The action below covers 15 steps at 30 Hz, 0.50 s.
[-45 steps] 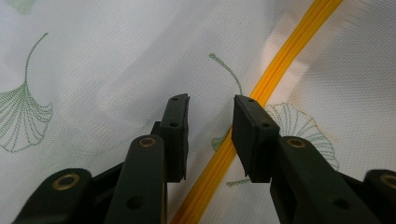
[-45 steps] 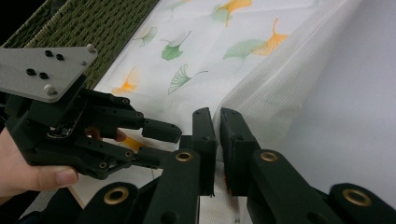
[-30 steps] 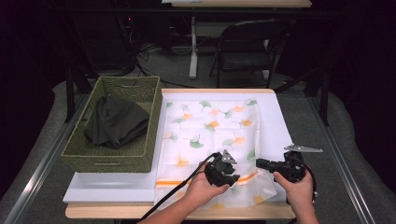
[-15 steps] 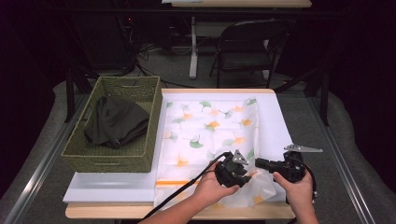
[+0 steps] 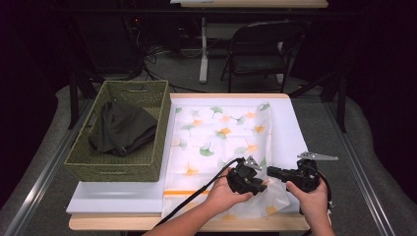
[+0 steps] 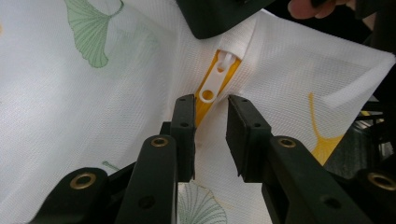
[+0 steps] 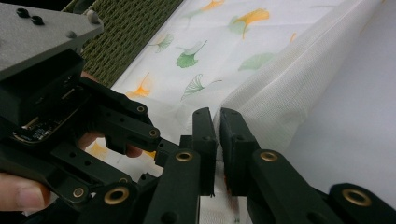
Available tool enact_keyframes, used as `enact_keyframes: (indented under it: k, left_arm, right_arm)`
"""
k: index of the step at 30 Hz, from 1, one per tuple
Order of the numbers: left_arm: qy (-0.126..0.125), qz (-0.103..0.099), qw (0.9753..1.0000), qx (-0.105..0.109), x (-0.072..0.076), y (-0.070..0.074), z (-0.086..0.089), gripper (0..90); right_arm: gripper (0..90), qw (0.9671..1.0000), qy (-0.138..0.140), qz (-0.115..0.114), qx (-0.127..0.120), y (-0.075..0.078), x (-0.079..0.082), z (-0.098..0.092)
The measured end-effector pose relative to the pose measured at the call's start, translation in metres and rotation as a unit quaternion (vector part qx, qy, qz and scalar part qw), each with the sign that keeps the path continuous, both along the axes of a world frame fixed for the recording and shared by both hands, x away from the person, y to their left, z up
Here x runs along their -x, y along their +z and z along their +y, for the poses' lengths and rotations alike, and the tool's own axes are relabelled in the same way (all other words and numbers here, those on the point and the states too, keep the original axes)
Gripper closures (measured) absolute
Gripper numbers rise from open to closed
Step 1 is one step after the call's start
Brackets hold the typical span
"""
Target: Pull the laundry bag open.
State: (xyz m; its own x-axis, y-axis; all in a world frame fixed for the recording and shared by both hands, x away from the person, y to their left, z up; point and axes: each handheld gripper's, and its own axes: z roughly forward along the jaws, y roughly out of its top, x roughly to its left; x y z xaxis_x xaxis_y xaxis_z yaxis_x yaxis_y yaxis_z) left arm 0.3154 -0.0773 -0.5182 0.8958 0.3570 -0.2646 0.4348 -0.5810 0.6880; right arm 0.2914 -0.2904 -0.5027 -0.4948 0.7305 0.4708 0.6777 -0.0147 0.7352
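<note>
On the left of the table sits a green woven basket (image 5: pixel 120 162) with a dark cloth (image 5: pixel 120 129) inside. Just beside it lies the white mesh bag (image 5: pixel 221 137) with leaf prints, flat on a white sheet (image 5: pixel 290 128). A black chair (image 5: pixel 260 49) stands well behind the table.

The bag's near right corner is by the table's front edge. The right gripper (image 5: pixel 273 172) is clamped on the bag's edge (image 7: pixel 261 102) there. The left gripper (image 6: pixel 210 119) has its jaws spread apart, one on each side of the white zipper pull (image 6: pixel 212 86) on the yellow zipper. The two grippers are very close. The sheet to the right is bare.
</note>
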Motion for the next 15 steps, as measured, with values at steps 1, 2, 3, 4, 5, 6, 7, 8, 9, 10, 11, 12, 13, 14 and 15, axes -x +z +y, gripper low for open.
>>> enact_keyframes:
  k: [1, 2, 3, 4, 5, 6, 7, 8, 9, 10, 11, 12, 13, 14, 15]
  left_arm:
    - [-0.002, 0.003, 1.0000, 0.007, -0.0002, 0.0000, 0.0001, 73.2]
    - [-0.002, 0.001, 1.0000, 0.005, -0.0003, 0.0008, 0.0005, 73.4]
    - [-0.004, 0.002, 0.9999, 0.010, -0.0006, 0.0020, 0.0013, 74.7]
    - [-0.004, 0.002, 0.9999, 0.010, -0.0006, 0.0020, 0.0013, 75.3]
    - [-0.002, 0.006, 0.9999, 0.014, -0.0003, 0.0026, 0.0014, 75.3]
    - [-0.003, 0.008, 0.9998, 0.020, 0.0005, 0.0040, 0.0018, 75.4]
    - [-0.003, 0.008, 0.9998, 0.020, 0.0005, 0.0040, 0.0018, 75.3]
    - [-0.006, 0.011, 0.9996, 0.025, 0.0010, 0.0043, 0.0018, 75.3]
    - [-0.007, 0.009, 0.9997, 0.023, 0.0018, 0.0050, 0.0017, 75.3]
    - [-0.007, 0.009, 0.9997, 0.023, 0.0018, 0.0050, 0.0017, 75.3]
    - [-0.005, 0.011, 0.9996, 0.024, 0.0027, 0.0053, 0.0014, 75.3]
    - [-0.005, 0.011, 0.9996, 0.024, 0.0027, 0.0053, 0.0014, 75.4]
    - [-0.005, 0.014, 0.9995, 0.026, 0.0029, 0.0055, 0.0013, 75.4]
    - [-0.010, 0.020, 0.9991, 0.034, 0.0031, 0.0054, 0.0012, 75.4]
    - [-0.010, 0.020, 0.9991, 0.034, 0.0031, 0.0054, 0.0012, 75.2]
  right_arm:
    - [85.0, 1.0000, 0.000, 0.000, 0.000, 0.0000, 0.0000, 0.0000]
    - [85.0, 1.0000, -0.001, -0.001, -0.001, -0.0005, -0.0003, 0.0000]
    - [85.0, 1.0000, 0.000, 0.001, -0.001, -0.0011, -0.0006, 0.0000]
    - [85.0, 1.0000, 0.000, 0.001, -0.001, -0.0011, -0.0006, 0.0000]
    - [85.0, 1.0000, -0.001, 0.003, -0.001, -0.0014, -0.0007, 0.0001]
    - [84.9, 1.0000, -0.001, 0.004, 0.000, -0.0022, -0.0010, 0.0007]
    - [84.9, 1.0000, -0.001, 0.004, 0.000, -0.0022, -0.0010, 0.0007]
    - [85.0, 1.0000, 0.000, 0.005, 0.001, -0.0021, -0.0009, 0.0008]
    - [85.0, 1.0000, 0.000, 0.006, 0.001, -0.0020, -0.0009, 0.0011]
    - [85.0, 1.0000, 0.000, 0.006, 0.001, -0.0020, -0.0009, 0.0011]
    - [85.0, 1.0000, 0.000, 0.005, 0.002, -0.0020, -0.0009, 0.0013]
    - [85.0, 1.0000, 0.000, 0.005, 0.002, -0.0020, -0.0009, 0.0013]
    - [85.0, 1.0000, 0.000, 0.005, 0.002, -0.0020, -0.0009, 0.0013]
    - [84.9, 1.0000, 0.000, 0.005, 0.001, -0.0021, -0.0008, 0.0014]
    - [84.9, 1.0000, 0.000, 0.005, 0.001, -0.0021, -0.0008, 0.0014]
